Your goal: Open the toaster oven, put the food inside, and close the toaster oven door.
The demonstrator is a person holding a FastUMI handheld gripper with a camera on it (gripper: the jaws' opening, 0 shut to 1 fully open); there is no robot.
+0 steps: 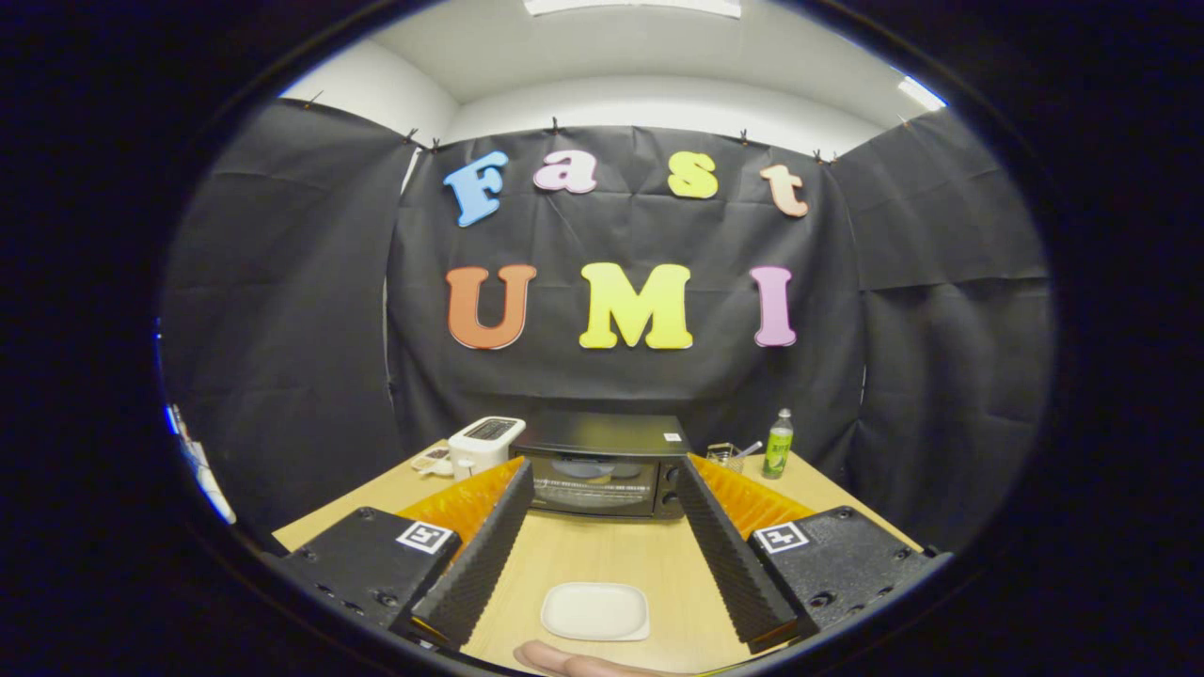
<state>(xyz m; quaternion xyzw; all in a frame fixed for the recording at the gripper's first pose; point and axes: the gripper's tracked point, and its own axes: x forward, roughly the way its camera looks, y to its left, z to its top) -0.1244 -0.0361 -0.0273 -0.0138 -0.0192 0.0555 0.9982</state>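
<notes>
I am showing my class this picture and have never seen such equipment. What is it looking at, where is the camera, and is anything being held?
The camera rides on a hand-held claw and looks forward along its two ridged fingers, which stand open and hold nothing. Between them on the wooden table lies a white plate, with a sausage-like piece of food nearer than it. Beyond the fingers stands a black toaster oven, door closed. Beside it are a white toaster and a green bottle.

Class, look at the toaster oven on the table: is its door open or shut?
Shut. The toaster oven door stands upright, flush with its front, beyond the open gripper fingers.
</notes>
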